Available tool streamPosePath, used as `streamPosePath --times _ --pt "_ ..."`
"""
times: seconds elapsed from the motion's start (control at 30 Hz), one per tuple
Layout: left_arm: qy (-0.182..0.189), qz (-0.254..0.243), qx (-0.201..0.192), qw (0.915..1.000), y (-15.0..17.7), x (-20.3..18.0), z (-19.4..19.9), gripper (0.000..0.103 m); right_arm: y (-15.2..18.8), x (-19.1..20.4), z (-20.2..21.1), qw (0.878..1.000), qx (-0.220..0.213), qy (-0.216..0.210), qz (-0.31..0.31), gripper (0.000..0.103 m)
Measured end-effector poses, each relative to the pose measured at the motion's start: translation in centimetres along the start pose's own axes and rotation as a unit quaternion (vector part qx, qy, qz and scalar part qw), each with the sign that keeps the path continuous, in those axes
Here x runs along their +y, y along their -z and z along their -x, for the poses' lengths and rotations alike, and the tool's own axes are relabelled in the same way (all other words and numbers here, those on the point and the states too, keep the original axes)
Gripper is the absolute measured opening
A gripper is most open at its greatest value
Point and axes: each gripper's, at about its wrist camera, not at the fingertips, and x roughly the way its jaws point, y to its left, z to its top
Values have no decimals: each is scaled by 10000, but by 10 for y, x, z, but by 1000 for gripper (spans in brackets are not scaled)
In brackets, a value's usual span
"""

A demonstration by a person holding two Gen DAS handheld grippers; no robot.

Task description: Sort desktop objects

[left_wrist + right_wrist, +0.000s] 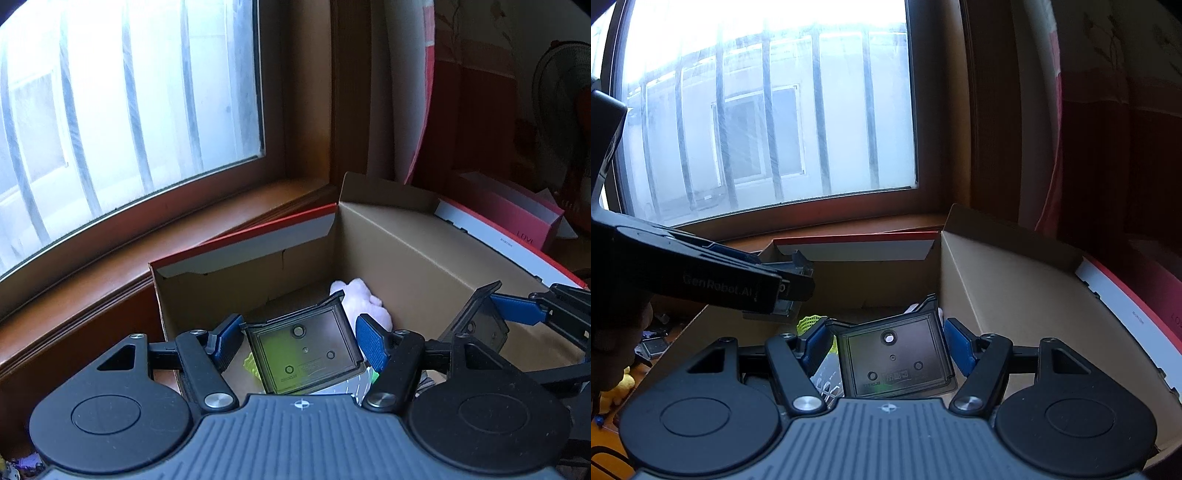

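Observation:
My left gripper point(301, 341) is shut on a dark translucent plastic tray point(304, 354) and holds it over the open cardboard box point(406, 243). My right gripper point(886, 341) is shut on a second dark plastic tray point(894, 362), also over the box point(1015, 295). In the left wrist view the right gripper point(524, 308) shows at the right with its tray point(476, 317). In the right wrist view the left gripper point(790, 273) shows at the left. Inside the box lie a pink plush toy point(364, 299), a yellow-green item point(251, 365) and a white mesh item point(827, 382).
The box stands against a wooden window sill point(110, 277) under a barred window point(110, 92). A pink box point(517, 210) and a fan point(565, 81) stand at the right behind it. Small items, including a yellow toy point(617, 387), lie left of the box.

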Motion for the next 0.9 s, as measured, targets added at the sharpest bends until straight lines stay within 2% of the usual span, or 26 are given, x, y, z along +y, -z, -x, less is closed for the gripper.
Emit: streamPosePath --times 0.43,0.67,0.9 --pt "-29 -3 7 10000 1 0 7 84 -1 1 2 10000 -11 -12 -73 76" --pt "-188 69 139 9997 3 -2 14 102 -1 4 9 10000 54 -16 -16 83" --pt "-388 258 327 9984 8 -3 28 103 -1 8 16 9999 120 -19 41 91"
